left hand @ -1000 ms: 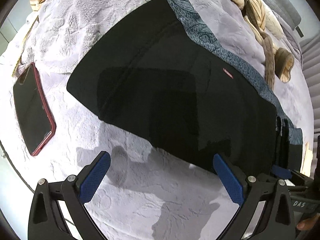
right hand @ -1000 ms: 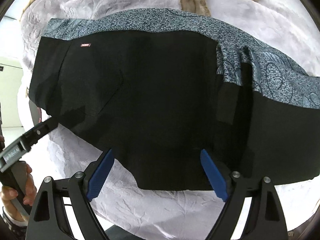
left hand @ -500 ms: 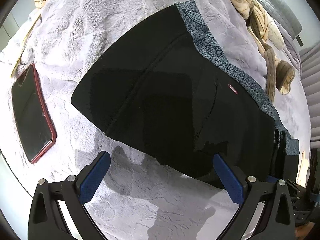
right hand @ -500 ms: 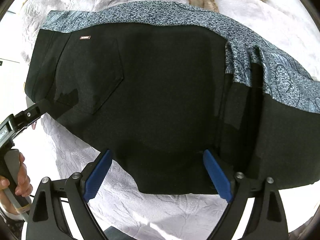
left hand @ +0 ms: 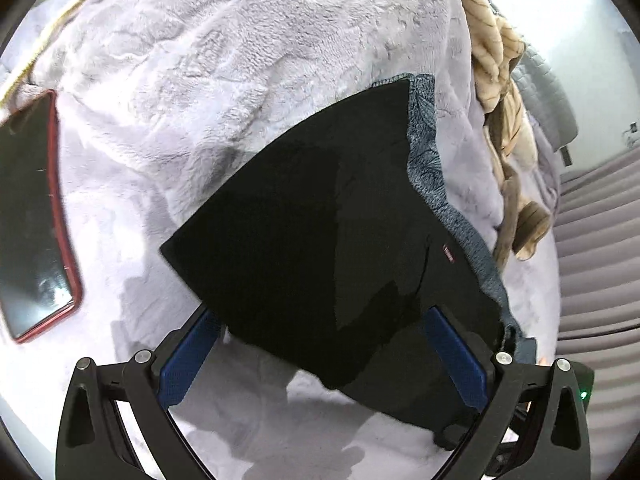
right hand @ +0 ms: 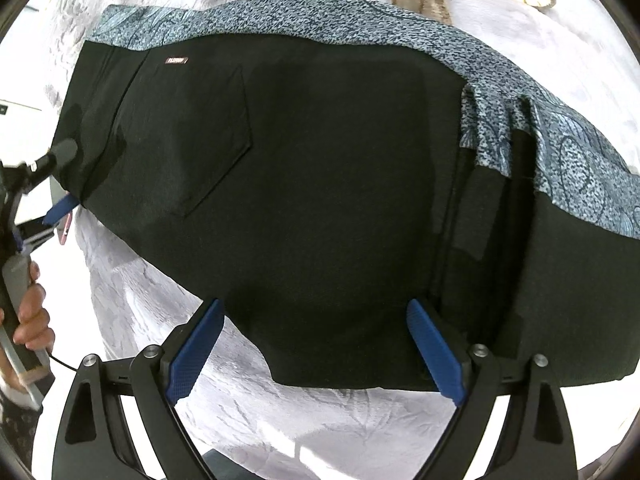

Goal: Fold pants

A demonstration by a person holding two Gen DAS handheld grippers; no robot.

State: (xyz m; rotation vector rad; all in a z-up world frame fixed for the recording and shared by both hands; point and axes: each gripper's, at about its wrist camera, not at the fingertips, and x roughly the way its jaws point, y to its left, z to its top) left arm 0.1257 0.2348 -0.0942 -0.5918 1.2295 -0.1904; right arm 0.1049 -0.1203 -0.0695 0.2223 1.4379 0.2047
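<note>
Black pants (right hand: 320,184) with blue patterned waistband (right hand: 568,148) lay folded on grey plush blanket (left hand: 240,80). Left gripper (left hand: 320,356) and right gripper (right hand: 316,348) both spread wide, straddling near hem. Red-cased phone (left hand: 32,216) lay apart.

Red-cased phone (left hand: 34,216), perhaps beige blanket (left hand: 504,92)

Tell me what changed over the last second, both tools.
The left tool has closed in on the near edge of the black pants, which now lies between its open fingers; the phone slid toward the left of its view. The right tool moved slightly closer to its edge. Neither has gripped. The pants stay flat on the blanket.
</note>
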